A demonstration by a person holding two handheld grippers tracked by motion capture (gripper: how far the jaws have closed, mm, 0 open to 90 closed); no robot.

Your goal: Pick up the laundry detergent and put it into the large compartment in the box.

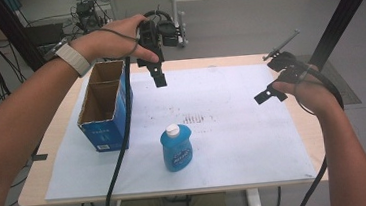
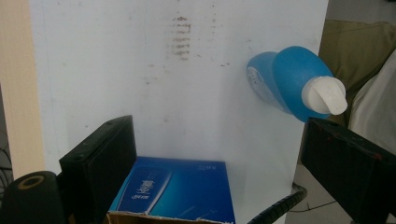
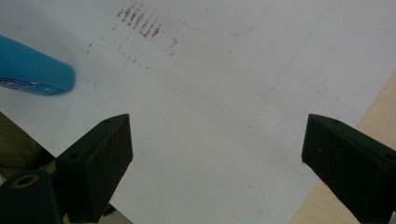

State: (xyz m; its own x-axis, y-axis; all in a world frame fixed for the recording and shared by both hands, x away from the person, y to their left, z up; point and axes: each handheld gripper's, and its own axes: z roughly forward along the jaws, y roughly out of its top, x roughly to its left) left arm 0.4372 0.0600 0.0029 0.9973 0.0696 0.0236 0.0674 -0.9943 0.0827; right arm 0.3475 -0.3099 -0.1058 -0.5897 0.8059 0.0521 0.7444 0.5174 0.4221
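Both grippers hover spread and empty: left gripper [image 1: 157, 75] above the open carton [image 1: 105, 107], right gripper [image 1: 270, 94] off aside. Next, likely reach the blue bottle [image 1: 177, 146] below.

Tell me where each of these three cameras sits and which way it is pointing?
High view: above the person's side, looking forward and down on the table; both forearms, left gripper and right gripper show.
Left gripper view: rides the left gripper, looking down between its open jaws at the blue bottle and cardboard box.
Right gripper view: rides the right gripper, looking down between open jaws at the white mat.
All three share the blue bottle.
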